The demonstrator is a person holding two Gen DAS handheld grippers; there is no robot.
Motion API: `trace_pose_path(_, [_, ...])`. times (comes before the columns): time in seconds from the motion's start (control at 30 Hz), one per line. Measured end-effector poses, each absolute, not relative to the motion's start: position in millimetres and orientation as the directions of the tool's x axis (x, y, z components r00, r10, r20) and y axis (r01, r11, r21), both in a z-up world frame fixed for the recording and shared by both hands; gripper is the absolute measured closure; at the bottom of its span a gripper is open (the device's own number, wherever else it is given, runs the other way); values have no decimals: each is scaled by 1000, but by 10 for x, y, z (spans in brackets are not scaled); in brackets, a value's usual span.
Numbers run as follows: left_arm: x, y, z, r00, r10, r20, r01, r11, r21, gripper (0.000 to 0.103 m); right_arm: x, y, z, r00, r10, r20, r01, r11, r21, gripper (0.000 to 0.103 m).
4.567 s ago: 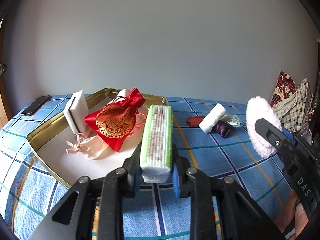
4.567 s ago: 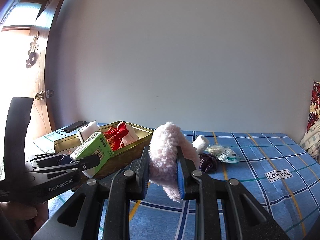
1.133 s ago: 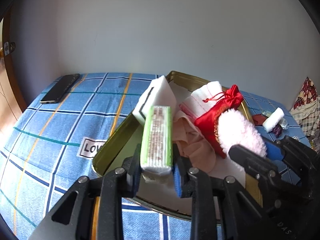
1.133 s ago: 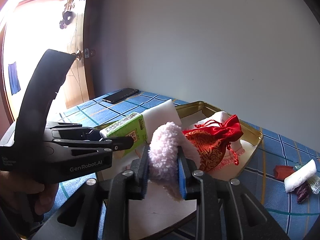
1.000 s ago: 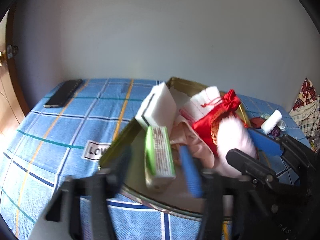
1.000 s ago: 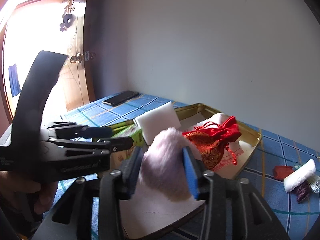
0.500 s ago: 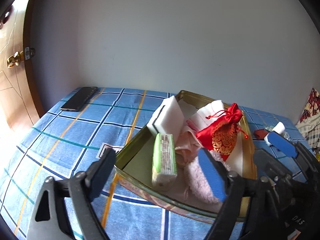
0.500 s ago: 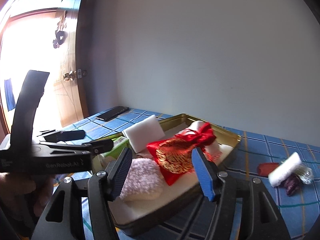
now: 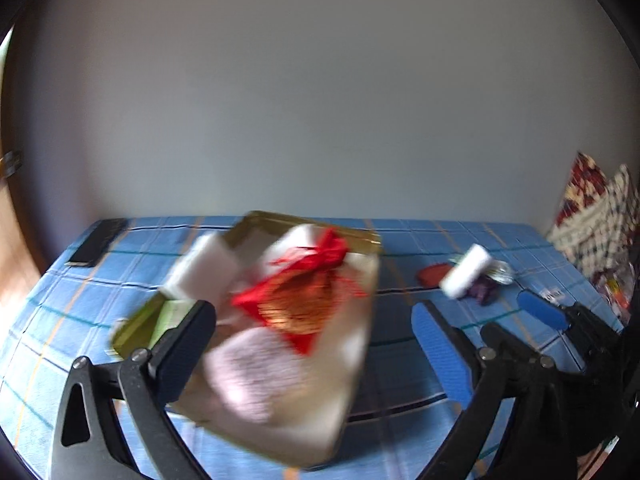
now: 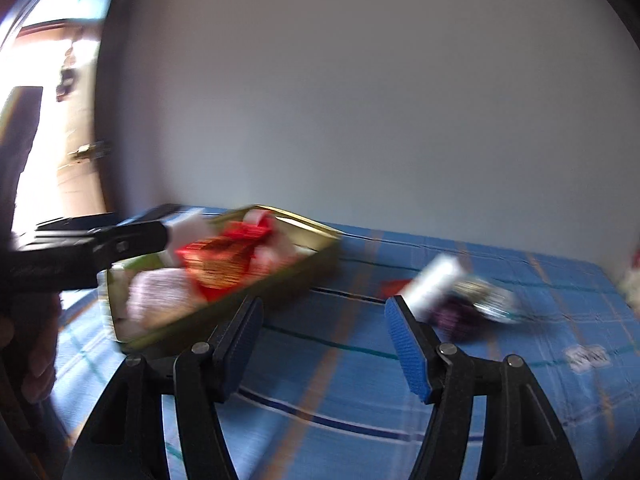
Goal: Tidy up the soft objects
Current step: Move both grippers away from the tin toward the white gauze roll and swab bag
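While both frames are smeared with blur, the near things read well enough. Closest in the left wrist view, the left gripper (image 9: 316,344) has its jaws opening wide with nothing pinched between them; the gold tin tray (image 9: 360,344) lies beyond the fingers. Off to its right stands the right gripper (image 10: 324,344), jaws opening too, only blue checked cloth (image 10: 340,400) showing in the gap. Inside the tray, nearest, sits the pink fluffy pad (image 9: 260,372), then the red and gold pouch (image 9: 300,300) on top of pale fabric, a green packet (image 9: 168,316) at the left edge, and a white sponge block (image 9: 200,272) behind it. Further right on the cloth, well apart from the tray, lie a white roll (image 9: 466,276), a red piece (image 9: 432,274) and something purple (image 9: 484,292) touching the roll. Farthest left, a dark phone (image 9: 96,242) rests near the wall.
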State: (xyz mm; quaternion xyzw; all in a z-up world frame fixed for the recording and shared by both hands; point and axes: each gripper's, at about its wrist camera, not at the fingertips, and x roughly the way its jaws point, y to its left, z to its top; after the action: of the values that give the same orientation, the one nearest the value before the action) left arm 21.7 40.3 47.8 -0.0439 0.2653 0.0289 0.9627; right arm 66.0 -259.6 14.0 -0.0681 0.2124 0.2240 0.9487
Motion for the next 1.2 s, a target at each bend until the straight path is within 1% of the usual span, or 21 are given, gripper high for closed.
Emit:
trace_pose_path(0.03, [294, 277, 439, 847, 16, -531, -59, 996, -65, 1, 710, -2674, 125, 813, 367, -452, -425, 905, -30, 28])
trace_pose_path(0.07, [352, 188, 406, 835, 0, -550, -43, 997, -66, 1, 786, -2777, 95, 809, 334, -484, -393, 919, -24, 26])
trace_pose_path(0.1, [414, 86, 372, 818, -26, -574, -22, 997, -77, 1, 827, -2859, 78, 806, 318, -499, -375, 927, -17, 26])
trace_pose_path(0.17, [474, -83, 346, 807, -67, -587, 22, 996, -83, 1, 864, -3038, 76, 809, 303, -504, -356, 934, -11, 26])
trace_pose_path(0.23, [539, -246, 326, 809, -56, -585, 38, 998, -43, 1, 910, -3200, 83, 818, 277, -504, -331, 944, -19, 26])
trace_pose_path(0.4, [683, -409, 295, 793, -46, -608, 53, 999, -7, 1, 1045, -3503, 96, 820, 242, -519, -275, 961, 14, 26])
trace_pose_path(0.5, [614, -283, 351, 803, 14, -596, 0, 1000, 24, 1, 1144, -3647, 160, 841, 204, -501, -199, 978, 64, 26])
trace_pose_path(0.53, [499, -168, 412, 821, 53, -569, -49, 999, 22, 1, 1213, -3590, 194, 841, 206, -500, -195, 978, 74, 26])
trace_pose_path(0.57, [381, -70, 490, 843, 97, -530, -99, 995, 24, 1, 1273, -3470, 232, 835, 221, -504, -213, 974, 74, 26])
trace_pose_path(0.63, [238, 103, 679, 856, 155, -494, -170, 985, 14, 1, 1357, -3041, 347, 816, 285, -503, -311, 950, 32, 26])
trace_pose_path(0.67, [165, 196, 821, 868, 164, -468, -193, 981, -15, 1, 1390, -2823, 377, 799, 321, -509, -364, 931, 16, 26])
trace_pose_path(0.73, [58, 316, 1055, 890, 174, -422, -215, 975, -50, 0, 1442, -2413, 399, 744, 406, -531, -460, 887, 34, 26])
trace_pose_path(0.77, [53, 346, 1139, 891, 185, -414, -222, 974, -42, 0, 1448, -2270, 398, 723, 432, -538, -490, 871, 41, 26])
trace_pose_path(0.83, [112, 377, 1207, 887, 222, -406, -243, 970, 1, 0, 1376, -2071, 390, 707, 451, -545, -534, 846, 7, 26])
trace_pose_path(0.9, [246, 380, 1141, 866, 237, -439, -254, 967, 22, 0, 1299, -2086, 342, 715, 437, -545, -546, 836, -46, 26])
trace_pose_path(0.97, [401, 334, 1026, 854, 215, -474, -238, 971, 13, 0, 1326, -2290, 282, 727, 408, -553, -513, 857, -42, 26])
trace_pose_path(1.03, [593, 191, 886, 841, 187, -508, -212, 977, 10, 0, 1468, -2652, 197, 733, 359, -577, -445, 896, -7, 26])
trace_pose_path(1.07, [710, 54, 786, 830, 156, -536, -180, 984, 7, 0, 1535, -2809, 174, 744, 320, -587, -401, 916, -9, 26])
trace_pose_path(1.13, [884, -212, 644, 819, 101, -565, -122, 993, 1, 0, 1717, -3178, 137, 753, 247, -610, -316, 949, -6, 26])
trace_pose_path(1.2, [1048, -466, 500, 810, 71, -582, -79, 997, 11, 0, 1853, -3436, 150, 768, 204, -608, -251, 968, 7, 26])
